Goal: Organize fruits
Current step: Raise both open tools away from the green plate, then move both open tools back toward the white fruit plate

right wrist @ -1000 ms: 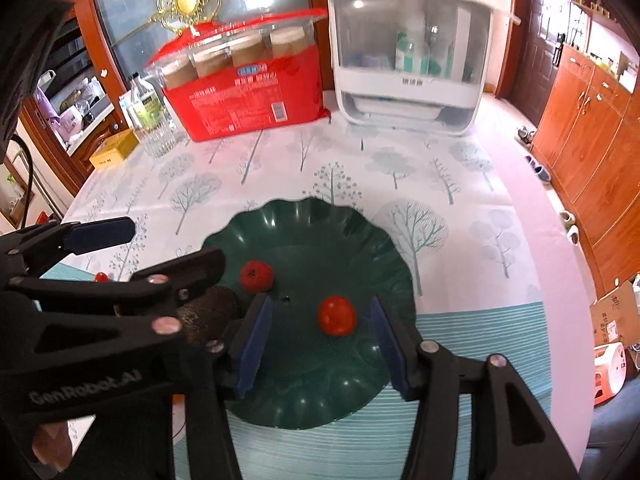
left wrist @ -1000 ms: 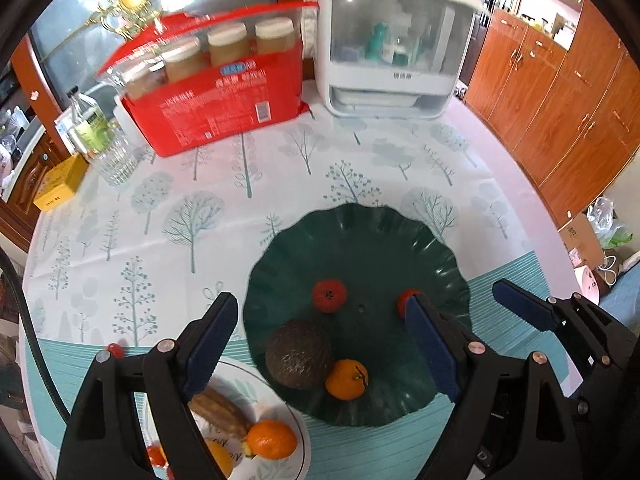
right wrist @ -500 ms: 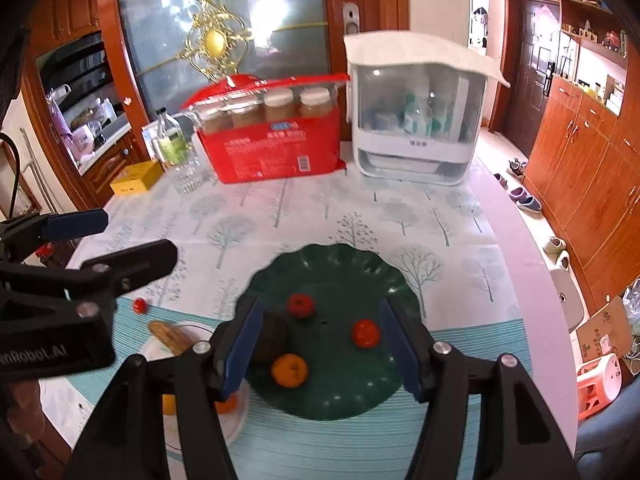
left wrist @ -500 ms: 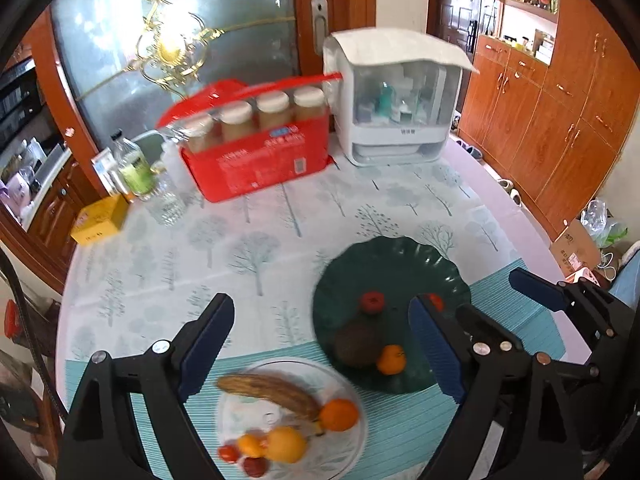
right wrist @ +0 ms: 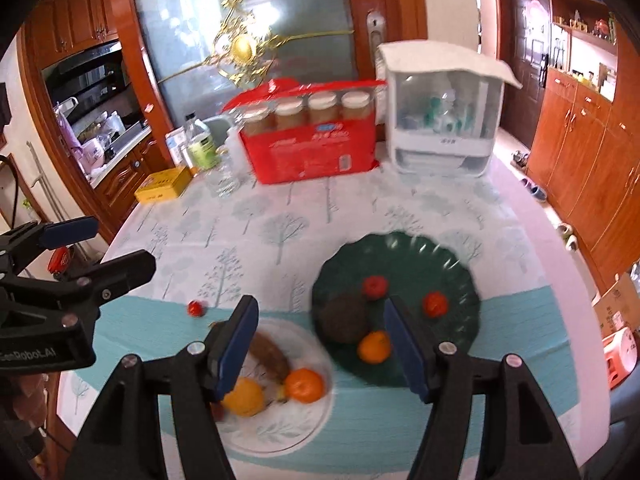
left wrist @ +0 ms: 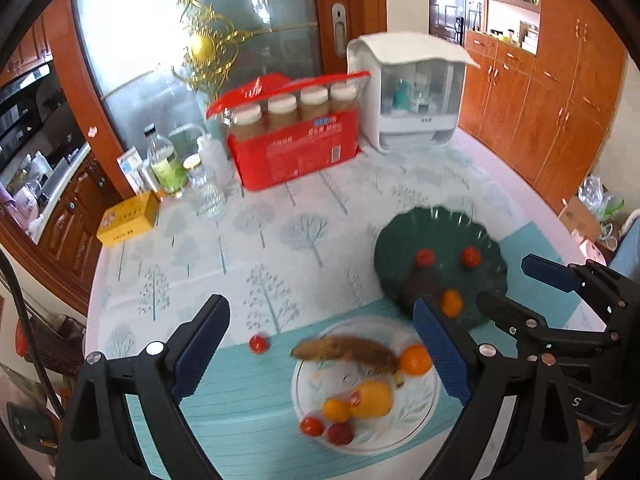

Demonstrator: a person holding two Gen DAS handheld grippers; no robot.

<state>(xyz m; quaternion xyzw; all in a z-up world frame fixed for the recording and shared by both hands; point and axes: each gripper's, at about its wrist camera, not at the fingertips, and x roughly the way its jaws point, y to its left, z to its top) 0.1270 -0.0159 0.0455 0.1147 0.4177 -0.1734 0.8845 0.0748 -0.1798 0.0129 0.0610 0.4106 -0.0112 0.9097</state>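
Observation:
A dark green plate (left wrist: 400, 240) (right wrist: 460, 276) holds two small red fruits, a brown avocado (right wrist: 345, 322) and a small orange (right wrist: 374, 346). A white plate (left wrist: 412, 420) (right wrist: 304, 420) near the front edge holds a brown banana (left wrist: 346, 351), an orange (left wrist: 416, 359) (right wrist: 305, 385), a yellow fruit (left wrist: 371, 398) and several small fruits. A small red fruit (left wrist: 258, 343) (right wrist: 196, 308) lies on the cloth. My left gripper (left wrist: 320, 344) is open and empty above the white plate. My right gripper (right wrist: 320, 344) is open and empty between the plates.
A red pack of jars (left wrist: 296, 152), a white dish cabinet (left wrist: 412, 100), bottles and a glass (left wrist: 204, 192) and a yellow box (left wrist: 130, 218) stand along the back of the table. Wooden cupboards stand to the right.
Both grippers have risen and pulled back from the green plate, and the left one has swung left over the white plate. Both stay open and empty.

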